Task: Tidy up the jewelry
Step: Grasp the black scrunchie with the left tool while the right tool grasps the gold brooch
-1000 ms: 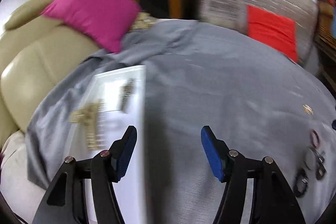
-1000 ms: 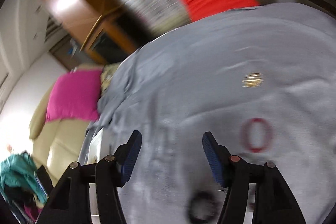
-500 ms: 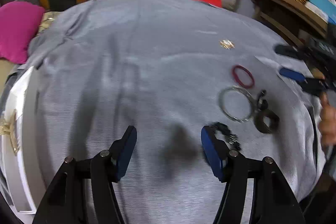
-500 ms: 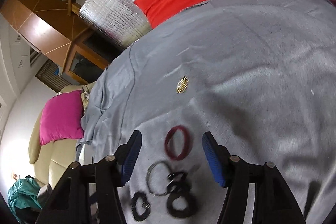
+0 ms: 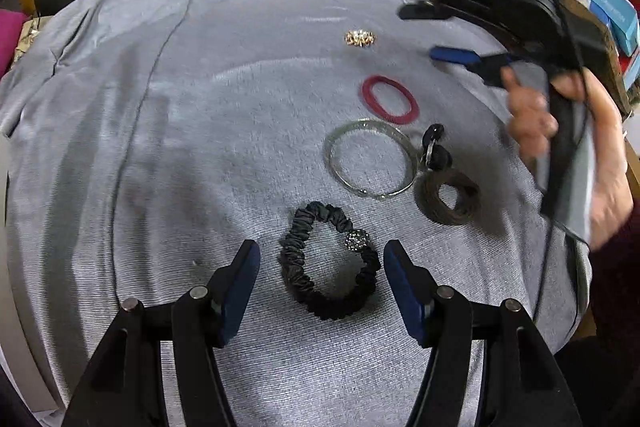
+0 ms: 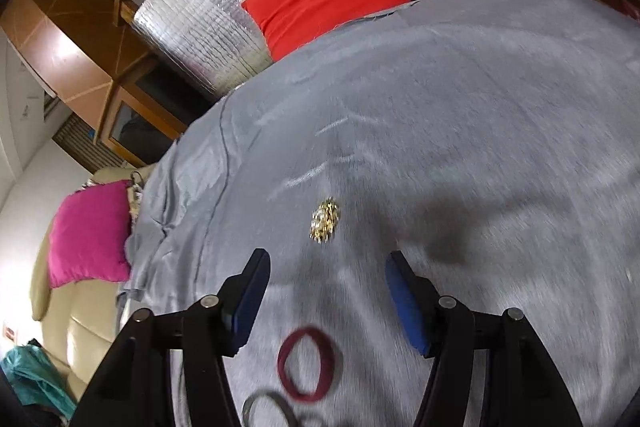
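The bench [image 5: 224,115] wears a grey ribbed cloth, soft enough to let thin pieces sink into its nap.

Between the tips of the left tongs [image 5: 318,277], which stand wide and empty, lies the black scrunchie [image 5: 329,265]: gathered satin, light and squashy, with a beaded knob; it should pinch anywhere along its band.

Beyond it, to the right:
- the clear bangle [image 5: 370,159], stiff, smooth and likely slippery, best taken across its rim;
- the brown hair tie [image 5: 446,199], soft and coiled;
- the dark red ring [image 5: 390,99], thin and flat.

Ahead of the right tongs [image 6: 326,287], also wide and empty, sits the small gold cluster [image 6: 325,219], probably fiddly to nip.
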`<action>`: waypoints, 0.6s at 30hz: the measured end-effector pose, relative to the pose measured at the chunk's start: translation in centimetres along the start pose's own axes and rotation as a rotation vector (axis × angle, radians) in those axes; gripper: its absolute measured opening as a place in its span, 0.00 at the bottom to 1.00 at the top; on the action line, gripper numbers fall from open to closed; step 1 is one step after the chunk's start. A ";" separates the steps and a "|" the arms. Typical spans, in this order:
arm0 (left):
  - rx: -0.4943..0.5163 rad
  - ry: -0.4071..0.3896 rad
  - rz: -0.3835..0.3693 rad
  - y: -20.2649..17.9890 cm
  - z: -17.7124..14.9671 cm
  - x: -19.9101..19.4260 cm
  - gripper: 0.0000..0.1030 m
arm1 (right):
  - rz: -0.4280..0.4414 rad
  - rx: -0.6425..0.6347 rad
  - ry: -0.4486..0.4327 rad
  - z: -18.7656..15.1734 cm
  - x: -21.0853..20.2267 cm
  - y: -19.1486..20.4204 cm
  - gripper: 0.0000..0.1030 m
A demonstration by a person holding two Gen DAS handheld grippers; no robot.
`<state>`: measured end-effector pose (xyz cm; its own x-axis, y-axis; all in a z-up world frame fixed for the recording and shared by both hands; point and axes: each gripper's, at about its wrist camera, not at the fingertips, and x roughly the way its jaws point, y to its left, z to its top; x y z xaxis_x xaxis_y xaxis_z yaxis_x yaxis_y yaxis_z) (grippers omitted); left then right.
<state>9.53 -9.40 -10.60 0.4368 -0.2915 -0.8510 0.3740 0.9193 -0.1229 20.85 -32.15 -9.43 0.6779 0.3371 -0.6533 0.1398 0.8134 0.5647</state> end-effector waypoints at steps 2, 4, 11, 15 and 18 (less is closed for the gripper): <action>-0.004 -0.001 -0.001 0.0 0.0 0.3 0.63 | -0.014 -0.015 0.009 0.5 1.3 0.3 0.62; -0.005 -0.007 0.000 0.0 0.2 0.3 0.63 | -0.023 -0.025 0.015 0.9 2.3 0.6 0.62; 0.010 -0.035 -0.007 0.3 0.5 -0.2 0.40 | -0.075 -0.088 0.023 2.1 4.8 2.6 0.62; 0.020 -0.040 -0.017 0.5 0.6 0.1 0.26 | -0.167 -0.156 0.043 2.0 6.4 3.6 0.62; 0.012 -0.043 -0.027 0.8 0.7 0.1 0.18 | -0.232 -0.220 0.036 1.6 7.0 4.3 0.62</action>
<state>10.37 -8.88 -10.40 0.4614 -0.3277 -0.8245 0.3960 0.9076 -0.1392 27.34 -27.04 -10.76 0.6194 0.1440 -0.7718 0.1253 0.9523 0.2782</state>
